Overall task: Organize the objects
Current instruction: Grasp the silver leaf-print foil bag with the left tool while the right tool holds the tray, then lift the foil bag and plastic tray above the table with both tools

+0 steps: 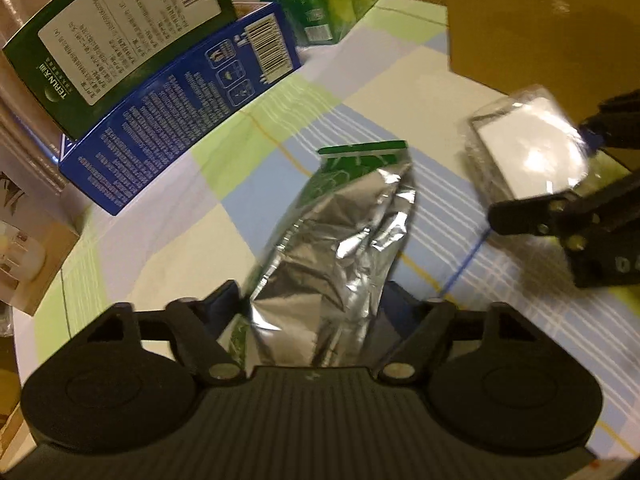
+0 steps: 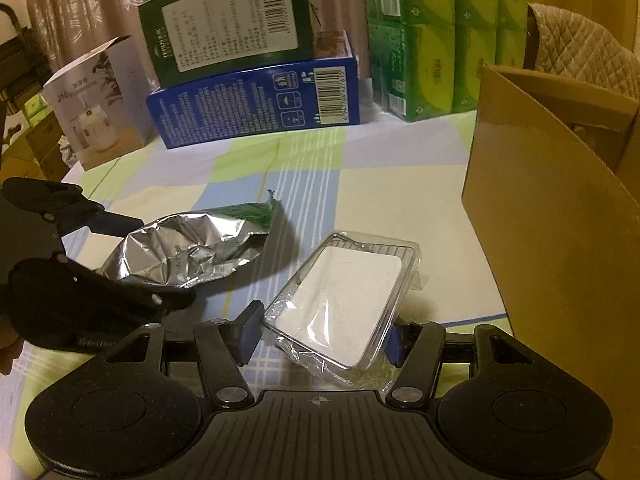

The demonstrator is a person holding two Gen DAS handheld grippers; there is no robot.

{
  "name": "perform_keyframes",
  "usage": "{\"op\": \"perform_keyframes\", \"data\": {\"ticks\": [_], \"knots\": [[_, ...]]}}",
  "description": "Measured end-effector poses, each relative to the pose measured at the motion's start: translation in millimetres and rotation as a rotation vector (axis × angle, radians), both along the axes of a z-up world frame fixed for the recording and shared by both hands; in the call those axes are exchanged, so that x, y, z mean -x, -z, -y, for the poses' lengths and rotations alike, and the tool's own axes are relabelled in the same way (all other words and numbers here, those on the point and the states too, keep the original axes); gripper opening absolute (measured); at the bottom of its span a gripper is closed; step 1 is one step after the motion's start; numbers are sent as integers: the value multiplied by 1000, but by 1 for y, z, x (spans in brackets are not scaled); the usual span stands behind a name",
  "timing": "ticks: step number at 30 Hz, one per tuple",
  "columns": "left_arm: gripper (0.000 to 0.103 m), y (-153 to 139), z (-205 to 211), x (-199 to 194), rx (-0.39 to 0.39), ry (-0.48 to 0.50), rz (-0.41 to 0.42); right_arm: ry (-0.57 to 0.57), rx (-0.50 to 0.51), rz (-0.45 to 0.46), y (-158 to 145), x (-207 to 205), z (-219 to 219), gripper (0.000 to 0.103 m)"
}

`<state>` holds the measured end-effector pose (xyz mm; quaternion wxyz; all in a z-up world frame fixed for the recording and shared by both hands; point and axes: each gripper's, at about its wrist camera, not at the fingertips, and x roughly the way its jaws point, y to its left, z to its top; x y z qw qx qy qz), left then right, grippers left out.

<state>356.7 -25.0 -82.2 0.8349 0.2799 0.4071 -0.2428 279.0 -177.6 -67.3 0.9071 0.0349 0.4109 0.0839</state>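
Note:
A crumpled silver foil pouch with a green top lies along the checked tablecloth. My left gripper has the pouch's near end between its pads, which touch both its edges. In the right wrist view the left gripper reaches in from the left over the same pouch. My right gripper is shut on a clear plastic box with a white insert, wrapped in film. The left wrist view shows that box at the right, in the right gripper.
An open cardboard box stands at the right. At the back, a dark green box lies on a blue box, with green tissue packs to their right. A white carton stands at the left.

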Motion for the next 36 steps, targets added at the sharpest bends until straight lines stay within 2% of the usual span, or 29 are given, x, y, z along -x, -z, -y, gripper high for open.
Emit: {"op": "perform_keyframes", "data": {"ticks": [4,5,8,14,17,19,22,29,34,36], "knots": [[62,-1,0,-8,-15,-11,-34,0,-24,-17,3,1,2,56],[55,-3,-1,-9,-13,-28,-44,1,-30,-19,2,2,2,56],[49,-11,-6,-7,-8,-98,-104,-5,-55,-29,-1,5,4,56],[47,-21,-28,32,78,-249,-247,-43,-111,-91,-7,25,7,56],[47,-24,-32,63,94,-278,-303,-87,-119,-113,-12,42,9,56],[48,-26,-30,83,80,-275,-328,-108,-126,-129,-15,53,11,56],[55,-27,-22,96,60,-226,-347,-120,-136,-138,-20,66,14,56],[60,-22,1,94,-57,-99,-340,-91,-145,-144,-21,75,24,56],[65,-11,1,84,-61,-58,-377,-105,-142,-147,-19,74,20,56],[64,-10,0,83,-48,-58,-383,-114,-141,-143,-19,75,17,56]]}}
